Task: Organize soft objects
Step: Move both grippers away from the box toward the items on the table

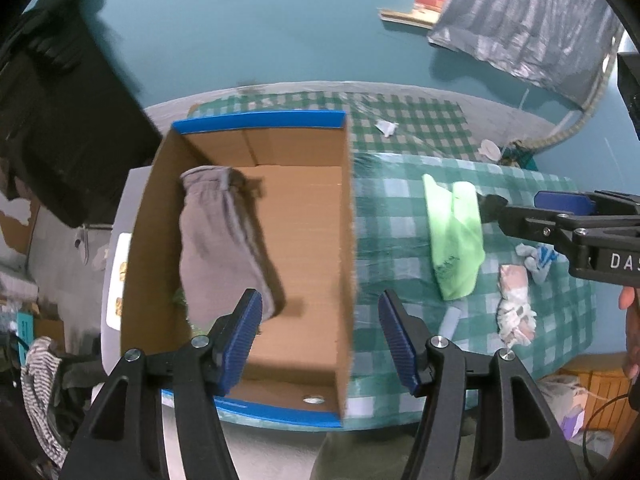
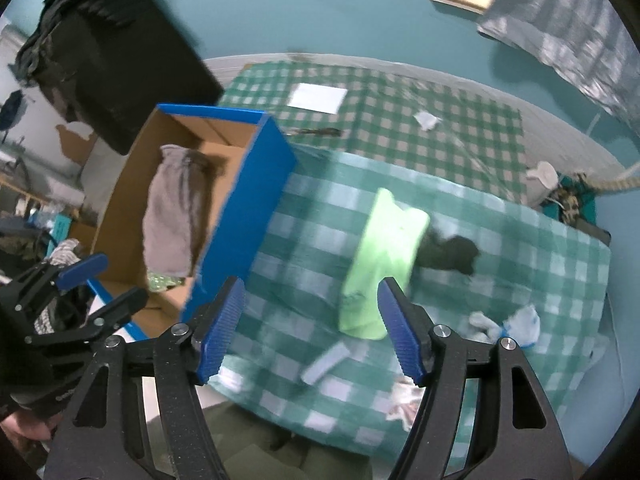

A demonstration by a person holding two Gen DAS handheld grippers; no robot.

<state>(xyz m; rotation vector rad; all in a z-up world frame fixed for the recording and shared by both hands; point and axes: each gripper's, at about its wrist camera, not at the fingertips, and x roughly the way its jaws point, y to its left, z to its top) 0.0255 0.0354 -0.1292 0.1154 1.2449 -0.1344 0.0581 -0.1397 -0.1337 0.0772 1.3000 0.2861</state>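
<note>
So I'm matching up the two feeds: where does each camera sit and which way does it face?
Left wrist: on the left gripper, looking steeply down into the cardboard box at the grey sock; its fingers show.
Right wrist: on the right gripper, looking down at the checked cloth and green cloth; its fingers show.
Shared: box, sock, green cloth, each other's gripper.

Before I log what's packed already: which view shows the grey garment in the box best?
The left wrist view: the grey garment shows nearly whole inside the cardboard box. In the right wrist view it is smaller, blurred, and partly behind the box's blue wall.
</note>
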